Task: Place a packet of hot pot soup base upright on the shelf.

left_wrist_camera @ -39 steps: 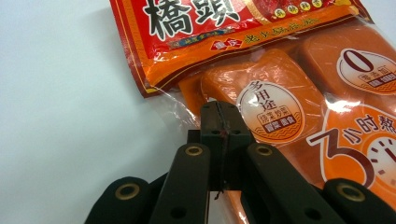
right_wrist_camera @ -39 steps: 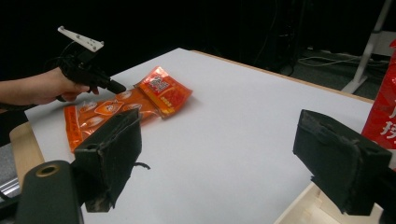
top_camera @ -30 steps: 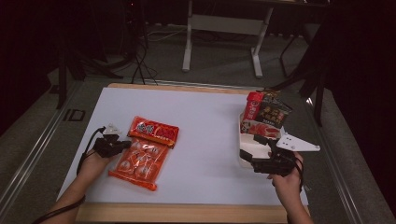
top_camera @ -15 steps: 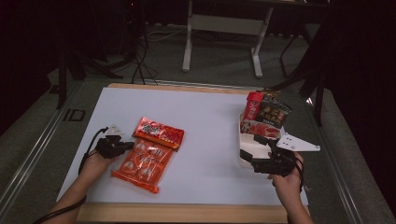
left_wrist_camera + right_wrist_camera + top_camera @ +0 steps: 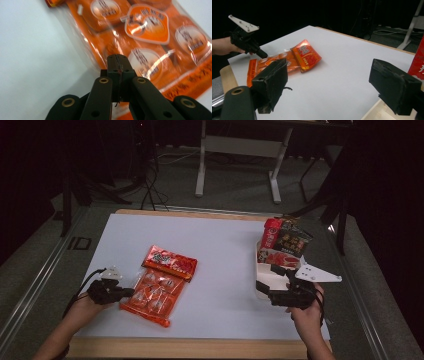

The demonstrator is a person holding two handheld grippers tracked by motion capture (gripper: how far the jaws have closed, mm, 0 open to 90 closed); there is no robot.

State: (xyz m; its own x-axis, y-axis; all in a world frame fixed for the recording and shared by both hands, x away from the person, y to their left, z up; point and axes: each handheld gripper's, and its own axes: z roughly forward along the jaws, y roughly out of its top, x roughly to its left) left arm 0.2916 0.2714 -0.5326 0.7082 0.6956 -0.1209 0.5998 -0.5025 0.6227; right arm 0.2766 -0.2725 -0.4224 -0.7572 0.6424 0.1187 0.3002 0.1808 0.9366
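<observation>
An orange packet of round snacks (image 5: 152, 295) lies on the white table, its top end overlapped by a smaller red packet (image 5: 170, 262). My left gripper (image 5: 129, 291) is shut, its tips against the orange packet's left edge. In the left gripper view the closed jaws (image 5: 117, 60) rest at the clear film edge of the orange packet (image 5: 150, 37); I cannot tell if film is pinched. My right gripper (image 5: 265, 292) stands open at the right, nothing between its jaws (image 5: 329, 75). It looks across at the orange packet (image 5: 272, 62), red packet (image 5: 305, 53) and left gripper (image 5: 263, 54).
A white box (image 5: 267, 277) at the right edge holds a red packet (image 5: 272, 232) and a dark packet (image 5: 295, 240) standing upright, just beyond my right gripper. White table surface (image 5: 220, 245) stretches between the two groups. A metal stand (image 5: 240, 145) is on the floor behind.
My left gripper has moved toward the near edge along the orange packet's side. Both packets have shifted slightly right. The right hand has stayed still.
</observation>
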